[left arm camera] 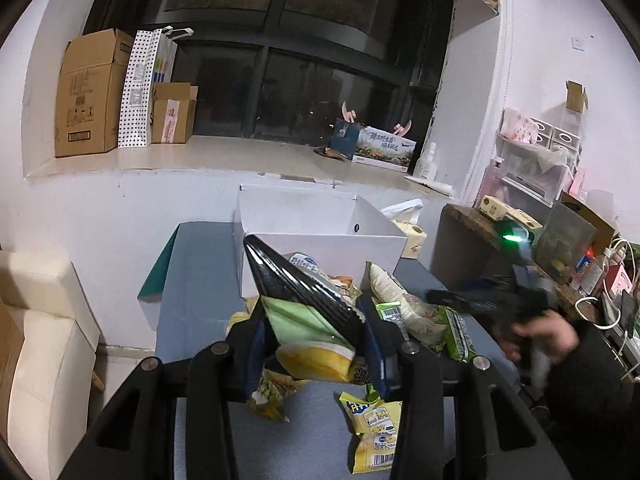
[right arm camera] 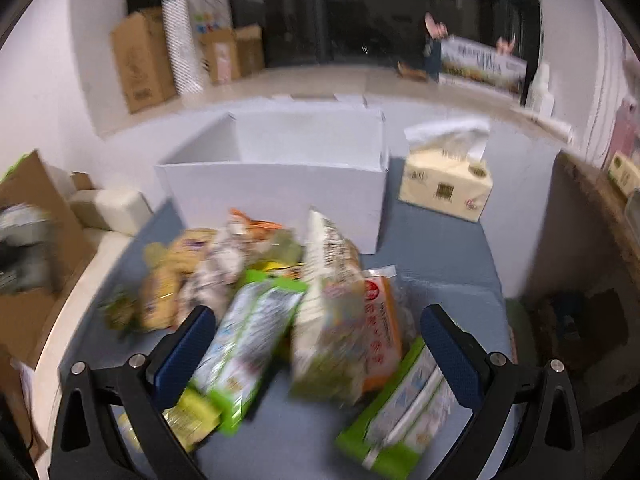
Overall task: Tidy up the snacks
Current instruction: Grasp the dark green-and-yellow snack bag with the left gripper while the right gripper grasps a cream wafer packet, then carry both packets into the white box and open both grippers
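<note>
My left gripper (left arm camera: 316,344) is shut on a black, green and yellow snack bag (left arm camera: 304,316), held tilted above the blue table (left arm camera: 200,280). Loose snack packs (left arm camera: 376,412) lie beneath it. An open white box (left arm camera: 320,236) stands just behind the pile. In the right wrist view my right gripper (right arm camera: 316,344) is open wide over the blurred snack pile (right arm camera: 256,276). Between its fingers (right arm camera: 188,344) lie green-and-white packs (right arm camera: 248,340), a tall pale bag (right arm camera: 328,320) and an orange pack (right arm camera: 384,328), none of them touched by the pads. The white box (right arm camera: 272,188) is behind them.
A tissue pack (right arm camera: 444,184) sits right of the box. Cardboard boxes (left arm camera: 92,92) and a printed carton (left arm camera: 384,148) stand on the window ledge. A cluttered wooden shelf (left arm camera: 520,236) is at the right and a cream seat (left arm camera: 40,344) at the left. A person's hand (left arm camera: 548,332) shows blurred.
</note>
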Action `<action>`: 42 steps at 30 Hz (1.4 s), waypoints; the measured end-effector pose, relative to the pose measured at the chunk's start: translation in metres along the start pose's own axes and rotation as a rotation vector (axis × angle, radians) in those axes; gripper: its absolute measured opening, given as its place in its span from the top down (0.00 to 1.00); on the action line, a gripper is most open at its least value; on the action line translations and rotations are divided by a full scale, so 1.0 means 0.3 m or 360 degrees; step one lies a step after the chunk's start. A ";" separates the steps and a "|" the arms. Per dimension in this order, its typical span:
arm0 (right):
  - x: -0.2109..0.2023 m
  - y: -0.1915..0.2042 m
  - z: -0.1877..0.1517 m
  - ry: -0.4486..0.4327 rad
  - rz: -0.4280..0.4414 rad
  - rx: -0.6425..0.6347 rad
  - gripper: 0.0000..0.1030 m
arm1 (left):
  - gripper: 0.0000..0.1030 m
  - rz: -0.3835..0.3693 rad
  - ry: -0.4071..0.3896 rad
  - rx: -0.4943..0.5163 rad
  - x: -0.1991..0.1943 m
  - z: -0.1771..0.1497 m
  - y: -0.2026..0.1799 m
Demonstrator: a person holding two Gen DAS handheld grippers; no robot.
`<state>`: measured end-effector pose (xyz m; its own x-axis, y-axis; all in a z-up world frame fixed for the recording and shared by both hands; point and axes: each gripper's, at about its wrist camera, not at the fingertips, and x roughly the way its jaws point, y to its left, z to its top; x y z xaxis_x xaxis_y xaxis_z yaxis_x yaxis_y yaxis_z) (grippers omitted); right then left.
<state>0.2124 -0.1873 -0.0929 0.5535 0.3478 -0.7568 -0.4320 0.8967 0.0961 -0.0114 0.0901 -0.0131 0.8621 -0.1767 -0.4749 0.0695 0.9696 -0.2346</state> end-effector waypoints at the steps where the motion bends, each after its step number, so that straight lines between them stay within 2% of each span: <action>1: 0.059 -0.034 0.018 0.0065 0.0030 0.0079 0.00 | 0.55 -0.0007 -0.0004 -0.0004 0.001 0.000 0.002; 5: 0.239 -0.116 0.060 0.0287 0.0120 0.0314 0.02 | 0.55 -0.0027 0.0018 -0.0015 0.023 -0.010 0.007; 6: 0.264 -0.119 0.061 0.0305 0.0136 0.0324 0.18 | 0.55 -0.0028 0.0028 -0.0017 0.032 -0.014 0.009; 7: 0.286 -0.116 0.060 0.0319 0.0165 0.0302 0.53 | 0.55 -0.0031 0.0036 -0.0021 0.038 -0.021 0.011; 8: 0.300 -0.115 0.056 0.0335 0.0217 0.0294 0.56 | 0.55 -0.0036 0.0045 -0.0025 0.045 -0.025 0.014; 10: 0.275 -0.116 0.053 0.0303 0.0222 0.0286 0.62 | 0.55 -0.0040 0.0057 -0.0033 0.056 -0.033 0.019; 12: 0.225 -0.108 0.054 0.0264 0.0216 0.0235 0.64 | 0.55 -0.0065 0.0057 -0.0045 0.060 -0.038 0.021; 18: -0.032 -0.126 0.081 -0.0023 0.0297 0.0250 0.64 | 0.55 -0.0108 0.0041 -0.0012 0.108 0.013 0.005; 22: -0.146 -0.134 0.148 -0.0190 0.0344 0.0294 0.64 | 0.55 -0.0146 0.0008 0.0024 0.186 0.123 -0.002; 25: -0.160 -0.133 0.253 -0.0259 0.0363 0.0360 0.64 | 0.55 -0.0123 0.0013 0.0060 0.282 0.229 -0.004; 27: -0.138 -0.133 0.321 -0.0295 0.0351 0.0386 0.64 | 0.55 -0.0095 0.0026 0.0105 0.368 0.307 -0.006; 31: -0.018 -0.126 0.478 -0.0256 0.0326 0.0424 0.64 | 0.55 -0.0011 0.0105 0.0178 0.594 0.449 0.005; 36: 0.147 -0.100 0.633 -0.0218 0.0178 0.0395 0.64 | 0.55 0.0092 0.0265 0.0197 0.862 0.519 0.062; 39: 0.234 -0.103 0.678 -0.0169 0.0099 0.0396 0.63 | 0.53 0.0160 0.0331 0.0208 0.957 0.515 0.093; 40: 0.261 -0.105 0.684 -0.0156 0.0087 0.0410 0.61 | 0.49 0.0187 0.0355 0.0210 0.985 0.512 0.109; 41: 0.283 -0.111 0.687 -0.0151 0.0084 0.0430 0.53 | 0.39 0.0244 0.0381 0.0200 1.003 0.504 0.123; 42: 0.302 -0.117 0.686 -0.0134 0.0039 0.0457 0.20 | 0.27 0.0298 0.0391 0.0178 1.014 0.502 0.142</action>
<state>0.4242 -0.1311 -0.0317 0.6079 0.3810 -0.6967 -0.2338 0.9244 0.3015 0.3294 0.1031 -0.0397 0.7192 -0.0157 -0.6946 -0.0123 0.9993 -0.0354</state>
